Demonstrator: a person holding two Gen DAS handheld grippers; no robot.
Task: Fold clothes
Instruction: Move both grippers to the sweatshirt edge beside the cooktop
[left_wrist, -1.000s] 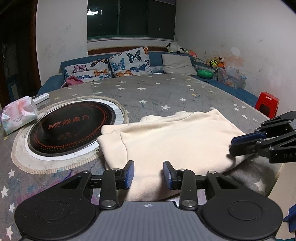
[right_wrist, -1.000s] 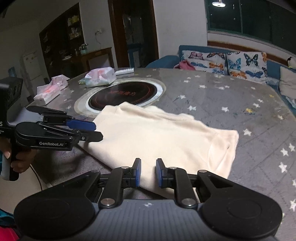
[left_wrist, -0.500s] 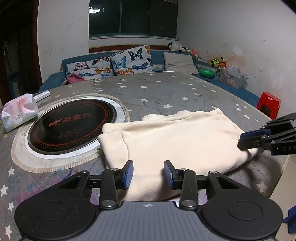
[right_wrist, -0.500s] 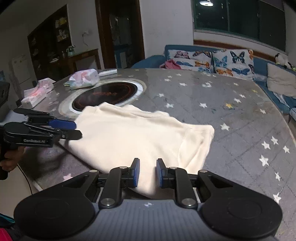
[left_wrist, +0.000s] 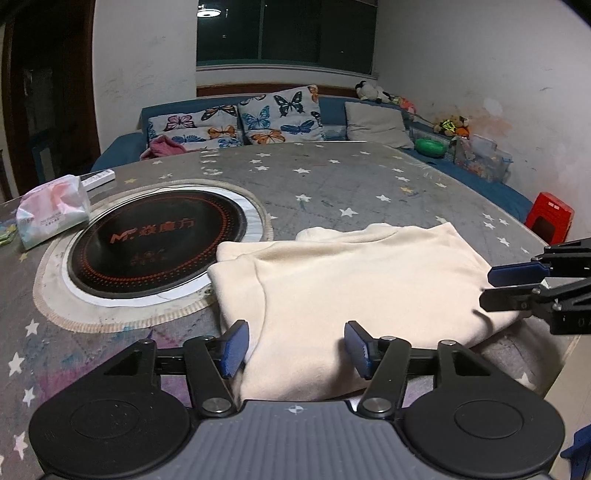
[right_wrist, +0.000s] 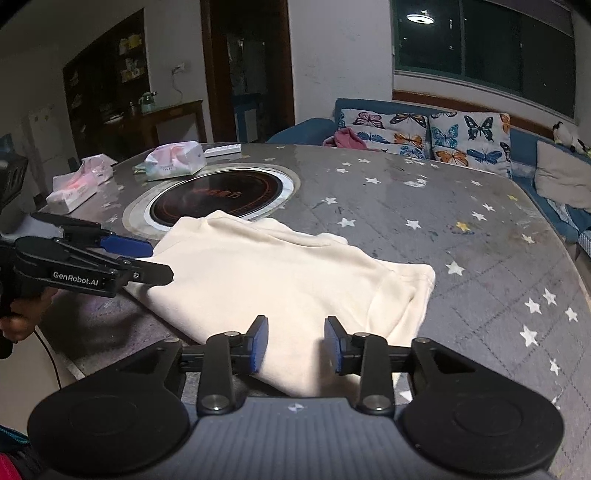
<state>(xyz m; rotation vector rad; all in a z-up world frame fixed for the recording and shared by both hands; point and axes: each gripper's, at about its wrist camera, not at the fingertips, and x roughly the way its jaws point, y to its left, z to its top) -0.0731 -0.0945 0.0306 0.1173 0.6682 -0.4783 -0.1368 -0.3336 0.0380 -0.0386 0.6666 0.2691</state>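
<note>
Left wrist view: the left tool (left_wrist: 295, 349) has its jaws spread wide, holding nothing, and straddles the near hem of the cream garment (left_wrist: 354, 280). The garment lies partly folded on the star-patterned bench (left_wrist: 332, 184), directly ahead of this tool, its long axis running left to right across the view. Its left edge sits just beside the round induction hob (left_wrist: 155, 243), overlapping the hob's pale surround. The right tool (left_wrist: 517, 284) enters from the right edge, level with the garment's right end; its fingers stand a little apart, and nothing is visibly gripped.

Right wrist view: the right tool (right_wrist: 295, 345) is likewise spread and empty, poised over the garment's (right_wrist: 280, 280) near edge. The cloth extends away and to the left toward the hob (right_wrist: 221, 195). The left tool (right_wrist: 147, 262) reaches in from the left at the far-left end of the garment, jaws parted. A tissue pack (right_wrist: 173, 160) rests beyond the hob, well apart from the work.

Assessment: each tool is stationed at one end of the long axis, neither markedly nearer. The next fold likely requires both to close on the near hem together; an uneven pinch risks a skewed fold.
</note>
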